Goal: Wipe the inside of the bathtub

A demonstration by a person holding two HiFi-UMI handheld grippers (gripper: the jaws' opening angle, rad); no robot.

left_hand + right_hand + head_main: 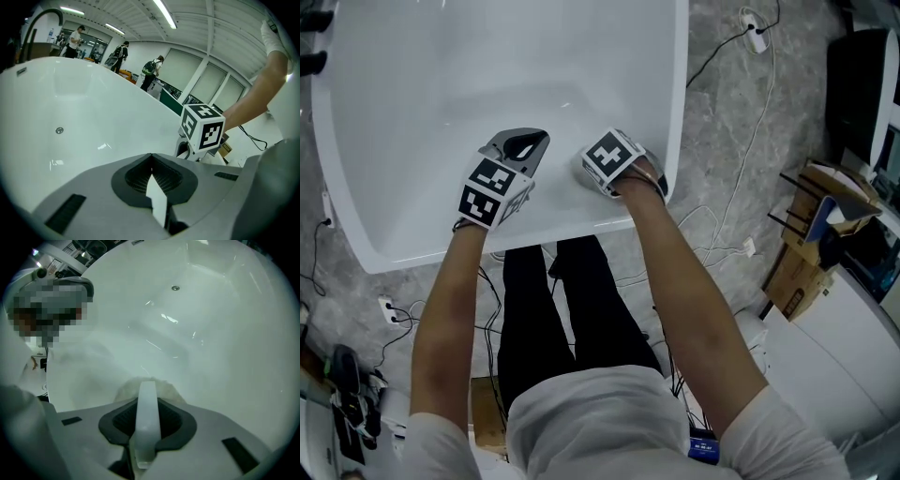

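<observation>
The white bathtub (422,84) fills the top of the head view; both grippers are inside it near its close rim. My right gripper (584,169) is shut on a pale cloth (161,389) that bunches beyond its jaw tips and rests against the tub wall (211,333). A white strip of the cloth runs back between the jaws. My left gripper (528,143) hovers just left of it, shut, with nothing visibly held. In the left gripper view, the left gripper (151,161) points across the tub, and the right gripper's marker cube (202,126) stands close ahead on the right.
A small round metal fitting (59,130) sits on the tub wall. A black faucet (35,28) rises at the far rim. Cables and a power strip (757,37) lie on the grey floor; cardboard boxes (811,244) and a white cabinet (848,347) stand at right. People stand far behind.
</observation>
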